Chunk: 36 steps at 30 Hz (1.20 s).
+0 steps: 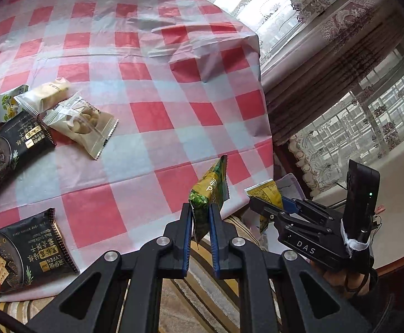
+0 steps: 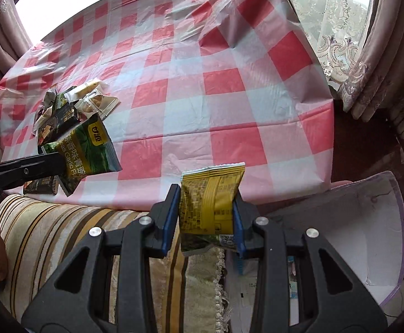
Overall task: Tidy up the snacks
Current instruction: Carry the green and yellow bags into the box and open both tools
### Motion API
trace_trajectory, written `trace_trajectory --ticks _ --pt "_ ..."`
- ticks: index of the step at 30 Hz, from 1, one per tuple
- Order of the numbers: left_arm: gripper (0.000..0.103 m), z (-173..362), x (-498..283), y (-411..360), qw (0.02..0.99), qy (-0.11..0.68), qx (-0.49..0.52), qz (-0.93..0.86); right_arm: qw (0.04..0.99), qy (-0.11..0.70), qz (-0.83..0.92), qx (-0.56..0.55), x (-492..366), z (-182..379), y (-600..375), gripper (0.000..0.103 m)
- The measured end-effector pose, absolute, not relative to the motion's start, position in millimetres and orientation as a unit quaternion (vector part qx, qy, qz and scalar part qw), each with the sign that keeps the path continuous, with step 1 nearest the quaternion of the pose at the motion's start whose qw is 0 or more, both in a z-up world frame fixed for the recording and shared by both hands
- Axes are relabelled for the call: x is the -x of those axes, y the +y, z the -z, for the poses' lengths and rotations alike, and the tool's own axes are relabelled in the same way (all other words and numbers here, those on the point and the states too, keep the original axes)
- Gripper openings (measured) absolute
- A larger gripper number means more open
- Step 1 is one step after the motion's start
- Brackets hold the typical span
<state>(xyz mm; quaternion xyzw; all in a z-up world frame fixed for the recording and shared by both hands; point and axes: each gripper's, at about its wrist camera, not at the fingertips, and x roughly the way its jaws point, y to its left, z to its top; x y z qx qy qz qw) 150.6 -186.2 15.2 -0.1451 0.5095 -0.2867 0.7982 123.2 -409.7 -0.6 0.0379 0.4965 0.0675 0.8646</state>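
A red-and-white checked tablecloth (image 1: 157,111) covers the table, snack packets (image 1: 79,123) clustered at its left.

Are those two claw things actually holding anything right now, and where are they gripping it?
Yes. The left gripper pinches a green pea packet at its bottom end; the right gripper clamps a yellow-backed packet by its two sides.

Two green-yellow pea packets (image 1: 208,194) (image 2: 210,202) held aloft; others (image 1: 49,116) on table.

left gripper (image 1: 202,213): clamped on green packet (image 1: 208,194) | right gripper (image 1: 260,202): yellow packet (image 1: 265,194) held, beside it | table (image 1: 160,97): two black packets (image 1: 15,144) (image 1: 24,252), pale packets (image 1: 81,123) seen left
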Motion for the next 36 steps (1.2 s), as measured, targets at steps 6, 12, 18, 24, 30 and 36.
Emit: trace_trajectory --ticks 6,12,18,24,30,36 --pt "0.012 -17.3 -141.1 -241.7 0.785 0.519 0.107 0.32 0.865 0.496 -0.027 -0.073 -107.1 5.9 -459.7 0.038" --pt "0.012 -15.5 -127.1 -294.5 0.769 0.531 0.062 0.349 0.866 0.488 0.003 -0.104 -96.7 6.3 -498.2 0.038" --pt "0.013 -8.6 -114.9 -327.0 0.747 0.55 0.035 0.372 0.866 0.484 0.03 -0.12 -88.8 5.9 -526.6 0.041" --pt "0.02 -0.2 -111.8 -336.6 0.733 0.572 0.026 0.369 0.866 0.482 0.043 -0.127 -85.1 5.6 -535.7 0.062" --pt "0.024 -4.0 -113.7 -325.2 0.744 0.564 0.047 0.356 0.868 0.48 0.035 -0.119 -88.8 2.2 -525.7 0.072" --pt "0.042 -14.5 -117.8 -306.1 0.775 0.533 0.07 0.332 0.872 0.476 0.037 -0.108 -93.5 -8.1 -508.6 0.084"
